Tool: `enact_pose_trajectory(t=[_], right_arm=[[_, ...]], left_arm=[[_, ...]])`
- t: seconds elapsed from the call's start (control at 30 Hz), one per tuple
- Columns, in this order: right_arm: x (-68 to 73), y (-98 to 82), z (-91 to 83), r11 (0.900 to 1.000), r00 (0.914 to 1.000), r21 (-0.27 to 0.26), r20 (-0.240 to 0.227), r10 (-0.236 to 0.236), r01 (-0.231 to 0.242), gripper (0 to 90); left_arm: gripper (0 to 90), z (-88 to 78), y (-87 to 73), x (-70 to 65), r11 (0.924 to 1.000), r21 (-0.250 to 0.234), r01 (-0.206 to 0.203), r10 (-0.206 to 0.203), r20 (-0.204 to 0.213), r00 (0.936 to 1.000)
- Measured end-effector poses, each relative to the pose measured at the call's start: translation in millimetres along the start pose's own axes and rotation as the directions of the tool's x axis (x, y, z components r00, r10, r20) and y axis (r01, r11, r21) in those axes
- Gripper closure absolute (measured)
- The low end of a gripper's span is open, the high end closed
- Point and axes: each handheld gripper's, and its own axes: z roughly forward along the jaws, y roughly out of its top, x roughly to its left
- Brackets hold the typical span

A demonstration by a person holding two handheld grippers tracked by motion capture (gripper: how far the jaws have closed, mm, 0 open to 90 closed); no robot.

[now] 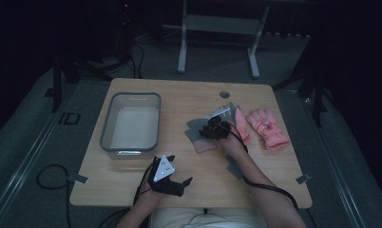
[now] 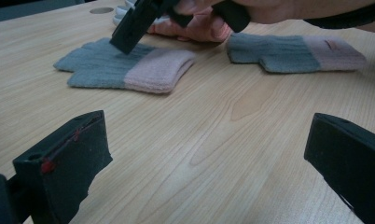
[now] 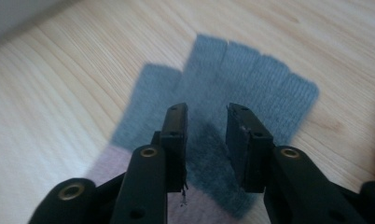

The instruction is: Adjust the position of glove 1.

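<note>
Counter (image 2: 213, 140) is light wood-grain, smooth with a faint sheen. Grey glove (image 3: 241, 93) is ribbed knit cloth, matt and fuzzy, with a pink knit cuff (image 2: 160, 70). Second grey glove (image 2: 293, 53) same knit. Pink gloves (image 1: 267, 127) look like soft cloth. Bin (image 1: 131, 124) is translucent plastic, smooth. Right gripper (image 3: 206, 130) is matt black plastic with brass-coloured rivets.

two grey gloves (image 2: 125, 67) (image 2: 293, 52), two pink gloves (image 1: 267, 127) (image 1: 241, 124), one clear bin (image 1: 130, 124)

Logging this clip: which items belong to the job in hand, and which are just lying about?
In play, likely:
right tool, open over grey glove
second grey glove
pink gloves
clear bin

Lying about:
left tool, idle
table frame beyond
</note>
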Motion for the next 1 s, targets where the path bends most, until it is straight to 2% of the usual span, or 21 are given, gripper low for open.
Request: enact_pose_trajectory(t=[0.07, 0.1, 0.2, 0.23, 0.33, 0.43, 0.5, 0.53, 0.57, 0.63, 0.7, 0.77, 0.8, 0.83, 0.87, 0.97, 1.0], right_arm=[[-1.0, 0.0, 6.1, 0.998, 0.9988, 0.039, -0.005, 0.048, -0.048, 67.5], [-0.9, 0.4, 6.8, 0.996, 0.9971, 0.041, -0.004, 0.075, -0.075, 68.6], [2.1, 1.4, 7.6, 0.996, 0.9971, 0.047, 0.023, 0.073, -0.074, 73.2], [5.1, 2.5, 8.5, 0.997, 0.9972, 0.050, 0.041, 0.062, -0.064, 77.4], [6.8, 3.9, 9.2, 0.991, 0.9911, 0.044, 0.046, 0.125, -0.127, 83.9], [9.9, 5.0, 7.6, 0.987, 0.9855, 0.031, 0.062, 0.158, -0.160, 86.0], [13.2, 7.5, -0.4, 0.979, 0.9787, 0.029, 0.030, 0.203, -0.204, 86.1], [16.3, 8.2, -6.9, 0.977, 0.9770, 0.010, 0.026, 0.212, -0.212, 86.1], [20.3, 9.1, -13.8, 0.978, 0.9773, -0.005, 0.038, 0.209, -0.209, 86.1], [27.7, 10.3, -27.2, 0.973, 0.9720, -0.028, 0.053, 0.229, -0.228, 86.3], [34.7, 10.8, -41.5, 0.967, 0.9650, -0.064, 0.076, 0.251, -0.246, 86.4], [42.2, 11.0, -54.3, 0.958, 0.9574, -0.092, 0.070, 0.280, -0.273, 86.4], [47.1, 11.3, -60.2, 0.961, 0.9601, -0.092, 0.080, 0.268, -0.260, 86.4], [50.8, 10.3, -66.5, 0.956, 0.9562, -0.106, 0.080, 0.282, -0.273, 86.4], [54.0, 8.5, -72.9, 0.946, 0.9485, -0.118, 0.065, 0.310, -0.301, 86.4], [64.7, 1.3, -87.5, 0.943, 0.9470, -0.137, 0.067, 0.314, -0.303, 86.5], [64.7, 1.3, -87.5, 0.943, 0.9470, -0.137, 0.067, 0.314, -0.303, 86.5]], left_arm=[[0.0, 0.1, 0.0, 0.0, 1.0000, 0.001, 0.001, -0.001, 0.000, 1.0000], [0.0, 0.1, 0.0, 0.1, 1.0000, 0.002, 0.001, -0.001, 0.000, 1.0000], [0.0, 0.1, 0.0, 0.0, 1.0000, 0.003, 0.002, -0.002, 0.001, 1.0000], [0.0, 0.2, 0.1, -0.2, 1.0000, 0.003, 0.000, 0.000, 0.001, 1.0000], [0.0, 0.2, 0.1, -0.1, 1.0000, 0.003, 0.002, -0.002, 0.003, 1.0000], [0.0, 0.0, 0.0, 0.4, 1.0000, 0.000, 0.008, -0.008, 0.005, 1.0000], [0.0, 0.1, 0.0, 0.2, 1.0000, 0.002, 0.006, -0.006, 0.004, 1.0000], [0.0, 0.3, 0.1, 0.1, 1.0000, 0.005, 0.005, -0.005, 0.002, 1.0000], [0.0, 0.4, 0.2, 0.1, 1.0000, 0.006, 0.006, -0.006, 0.003, 1.0000], [0.0, 0.3, 0.1, 0.5, 1.0000, 0.004, 0.008, -0.008, 0.000, 1.0000], [0.0, 0.2, 0.0, 0.4, 0.9999, 0.000, 0.013, -0.013, -0.001, 0.9999], [0.0, -0.2, 0.0, 0.1, 1.0000, 0.000, 0.009, -0.009, -0.005, 0.9999], [0.0, -0.2, 0.0, -0.1, 1.0000, -0.001, 0.006, -0.006, -0.005, 1.0000], [0.0, 0.0, 0.1, -0.4, 1.0000, 0.001, 0.003, -0.003, -0.006, 1.0000], [0.0, 0.1, 0.2, -0.8, 1.0000, 0.003, 0.002, -0.002, -0.008, 1.0000], [0.0, 0.1, 0.1, -0.5, 1.0000, 0.002, 0.004, -0.004, -0.007, 1.0000], [0.0, 0.1, 0.1, -0.5, 1.0000, 0.002, 0.004, -0.004, -0.007, 1.0000]])
